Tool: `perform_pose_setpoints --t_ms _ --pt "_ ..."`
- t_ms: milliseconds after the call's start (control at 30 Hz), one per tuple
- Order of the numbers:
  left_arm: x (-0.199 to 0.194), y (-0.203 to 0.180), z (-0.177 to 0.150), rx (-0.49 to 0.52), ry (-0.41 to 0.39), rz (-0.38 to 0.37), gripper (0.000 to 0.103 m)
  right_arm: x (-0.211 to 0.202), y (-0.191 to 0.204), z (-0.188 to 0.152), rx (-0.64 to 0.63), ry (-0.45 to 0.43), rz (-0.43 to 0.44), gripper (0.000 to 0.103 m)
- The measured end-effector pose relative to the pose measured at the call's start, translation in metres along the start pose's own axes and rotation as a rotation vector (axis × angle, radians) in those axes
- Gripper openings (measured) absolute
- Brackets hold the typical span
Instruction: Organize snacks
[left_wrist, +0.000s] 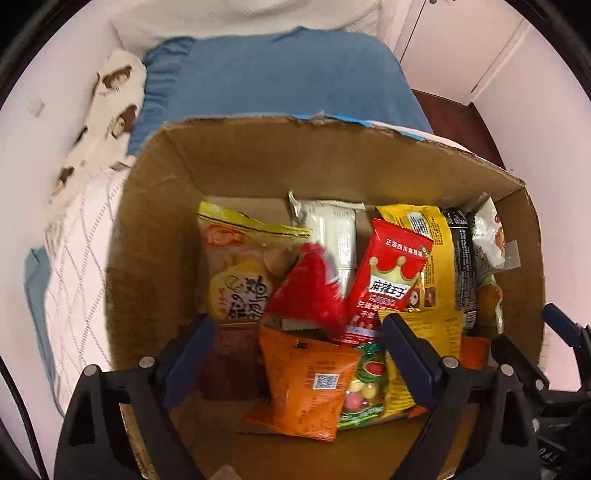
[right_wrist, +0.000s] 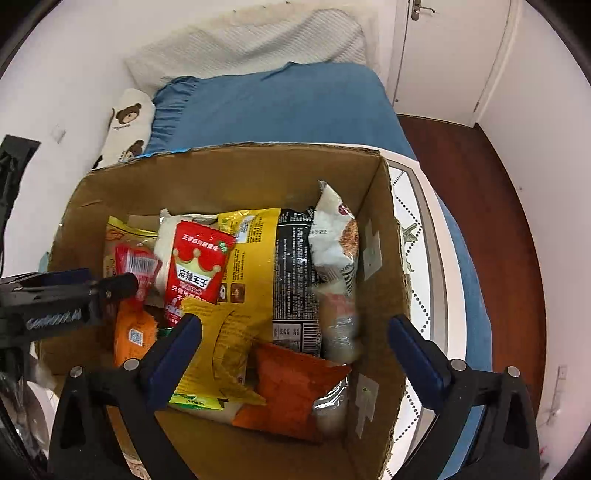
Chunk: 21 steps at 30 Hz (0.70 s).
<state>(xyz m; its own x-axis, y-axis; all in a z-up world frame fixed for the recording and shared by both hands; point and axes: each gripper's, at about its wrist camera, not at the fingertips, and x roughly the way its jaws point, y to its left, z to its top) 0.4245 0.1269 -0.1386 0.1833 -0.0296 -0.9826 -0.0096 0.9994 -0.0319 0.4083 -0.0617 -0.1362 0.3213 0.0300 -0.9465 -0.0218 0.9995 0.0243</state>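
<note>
"麻辣王子" on the red crowned packet (left_wrist: 388, 273) (smaller lines perhaps unreadable)

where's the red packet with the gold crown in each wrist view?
Left wrist: red crown packet stands right of centre in the cardboard box, just beyond the open left tool.
Right wrist: left of centre, leaning on the big yellow bag.
Shared landmark: the black packet right of the yellow bag.

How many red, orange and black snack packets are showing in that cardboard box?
Red packets: 2
Orange packets: 2
Black packets: 1
Total: 5
</note>
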Motion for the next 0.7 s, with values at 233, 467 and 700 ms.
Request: perform_pose_setpoints --t_ms 233,467,700 --pt "-0.010 0.007 -0.011 -0.027 -0.027 0.003 0.093 0.007 -0.004 -0.002 0.028 0.041 -0.023 0.102" --pt "-0.030 0.007 -0.027 -0.022 -0.086 0.011 0.093 -0.002 -0.013 -0.010 0.044 0.015 -0.022 0.102" --pt "-0.072 0.002 -0.056 -0.007 -0.210 0.029 0.093 -0.044 -0.014 -0.033 0.034 -0.071 -0.024 0.102"
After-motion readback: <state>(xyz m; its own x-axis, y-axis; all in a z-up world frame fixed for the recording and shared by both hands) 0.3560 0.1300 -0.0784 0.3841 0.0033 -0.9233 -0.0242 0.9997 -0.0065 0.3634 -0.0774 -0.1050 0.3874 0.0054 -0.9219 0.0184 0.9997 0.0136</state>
